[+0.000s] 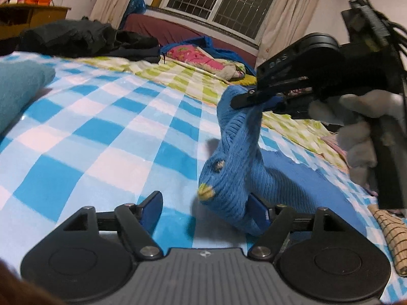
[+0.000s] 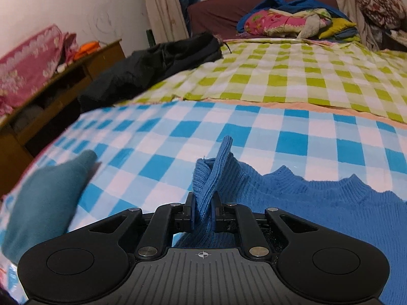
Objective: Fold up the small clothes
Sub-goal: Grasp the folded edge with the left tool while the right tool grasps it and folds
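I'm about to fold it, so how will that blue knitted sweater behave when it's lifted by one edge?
Probably floppy: the blue knitted sweater hangs in a limp twist from the right gripper. Likely stretchy, given its ribbed knit. Probably not slippery, since the shut jaws hold a thin pinch.

Home bedroom: bed (image 2: 279, 81), curtained window (image 1: 218, 0).

The blue sweater (image 2: 318, 203) runs off the frame's right edge, its lower part hidden behind the right tool (image 2: 203, 214).
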`<state>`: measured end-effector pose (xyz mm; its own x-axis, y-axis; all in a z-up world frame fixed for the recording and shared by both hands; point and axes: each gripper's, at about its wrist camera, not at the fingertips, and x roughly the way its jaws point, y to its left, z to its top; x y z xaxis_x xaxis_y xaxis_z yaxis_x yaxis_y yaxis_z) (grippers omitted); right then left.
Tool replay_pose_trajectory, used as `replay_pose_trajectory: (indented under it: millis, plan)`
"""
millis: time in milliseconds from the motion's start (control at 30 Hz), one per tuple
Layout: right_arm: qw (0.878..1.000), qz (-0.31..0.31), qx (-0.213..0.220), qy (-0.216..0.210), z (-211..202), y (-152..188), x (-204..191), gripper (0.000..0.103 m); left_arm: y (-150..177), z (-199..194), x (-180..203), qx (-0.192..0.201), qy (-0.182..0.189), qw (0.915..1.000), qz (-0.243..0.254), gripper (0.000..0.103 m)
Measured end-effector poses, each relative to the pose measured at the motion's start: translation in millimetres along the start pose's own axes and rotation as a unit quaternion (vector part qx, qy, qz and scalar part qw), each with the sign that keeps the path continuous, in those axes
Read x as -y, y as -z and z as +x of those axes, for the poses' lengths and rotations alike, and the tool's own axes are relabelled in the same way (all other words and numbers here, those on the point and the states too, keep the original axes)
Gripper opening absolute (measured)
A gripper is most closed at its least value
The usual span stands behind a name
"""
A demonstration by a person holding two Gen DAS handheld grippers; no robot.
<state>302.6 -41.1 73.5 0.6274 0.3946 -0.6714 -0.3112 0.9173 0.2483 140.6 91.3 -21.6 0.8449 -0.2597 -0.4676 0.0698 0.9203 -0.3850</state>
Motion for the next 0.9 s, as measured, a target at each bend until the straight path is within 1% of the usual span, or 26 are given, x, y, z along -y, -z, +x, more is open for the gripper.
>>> replay_pose_trajectory:
  millis: [67, 133, 167, 200, 233, 267, 300, 333, 500, 600, 733, 833, 900]
  plan:
    - [1.0, 0.01, 0.003, -0.009, -6, -1, 6, 0.011, -2, 4, 4, 0.003, -0.006, 1.0, 0.003, 0.078]
    - [1.0, 0.017, 0.006, -0.015, -10, -2, 12, 0.011, -4, 7, 7, 0.005, -0.009, 0.9999, 0.001, 0.074]
    - [1.0, 0.021, 0.008, -0.018, -13, -2, 16, 0.011, -7, 8, 9, 0.005, -0.009, 0.9999, 0.0, 0.064]
    - [0.999, 0.027, 0.011, -0.021, -16, -3, 21, 0.011, -10, 10, 12, 0.003, -0.005, 1.0, 0.0, 0.051]
    - [0.999, 0.034, 0.014, -0.024, -20, -4, 26, 0.011, -13, 11, 16, 0.001, 0.002, 1.0, 0.001, 0.045]
    - [0.999, 0.042, 0.017, -0.028, -23, -5, 32, 0.011, -17, 11, 21, 0.001, 0.009, 1.0, 0.004, 0.035]
    - [0.998, 0.049, 0.021, -0.031, -27, -6, 38, 0.011, -21, 11, 28, 0.003, 0.014, 0.9998, 0.01, 0.03]
    - [0.997, 0.056, 0.027, -0.034, -32, -8, 45, 0.011, -25, 10, 36, 0.007, 0.019, 0.9997, 0.016, 0.027]
    - [0.994, 0.087, 0.059, -0.04, -61, -12, 88, 0.011, -42, 3, 85, 0.032, 0.061, 0.9961, 0.054, 0.025]
    - [0.991, 0.106, 0.078, -0.039, -81, -11, 120, 0.011, -43, 7, 121, 0.035, 0.093, 0.9911, 0.088, 0.025]
    - [0.986, 0.136, 0.096, -0.029, -100, 2, 172, 0.011, -31, 22, 168, 0.027, 0.121, 0.9826, 0.138, 0.025]
    - [0.983, 0.162, 0.088, -0.012, -99, 19, 209, 0.011, -15, 40, 198, 0.005, 0.133, 0.9769, 0.167, 0.025]
    - [0.981, 0.177, 0.079, -0.004, -94, 31, 229, 0.011, -2, 53, 214, -0.009, 0.132, 0.9735, 0.187, 0.025]
